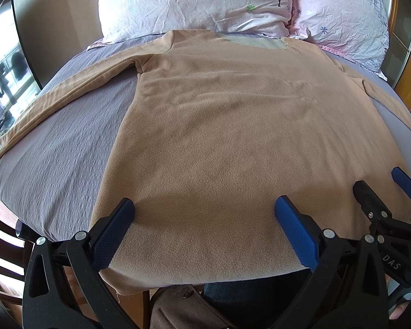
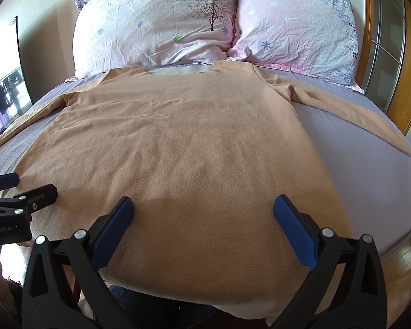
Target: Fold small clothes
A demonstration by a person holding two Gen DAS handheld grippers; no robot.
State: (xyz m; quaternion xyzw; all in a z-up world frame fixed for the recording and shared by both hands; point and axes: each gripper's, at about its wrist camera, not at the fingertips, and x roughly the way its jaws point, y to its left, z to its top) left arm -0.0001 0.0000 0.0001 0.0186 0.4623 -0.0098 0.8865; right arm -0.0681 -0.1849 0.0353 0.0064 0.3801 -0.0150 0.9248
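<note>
Both blue-padded black grippers, left (image 1: 204,205) and right (image 2: 203,205), hover spread wide over the hem of the flat tan fleece long-sleeved top (image 1: 233,126) on the grey bed (image 1: 57,148) (folding unstarted, seemingly), next needing a hem pinch

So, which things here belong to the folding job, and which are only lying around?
For the job: tan sweater, left gripper, right gripper.
Only lying around: two floral pillows, grey bedsheet, brown bag.
</note>
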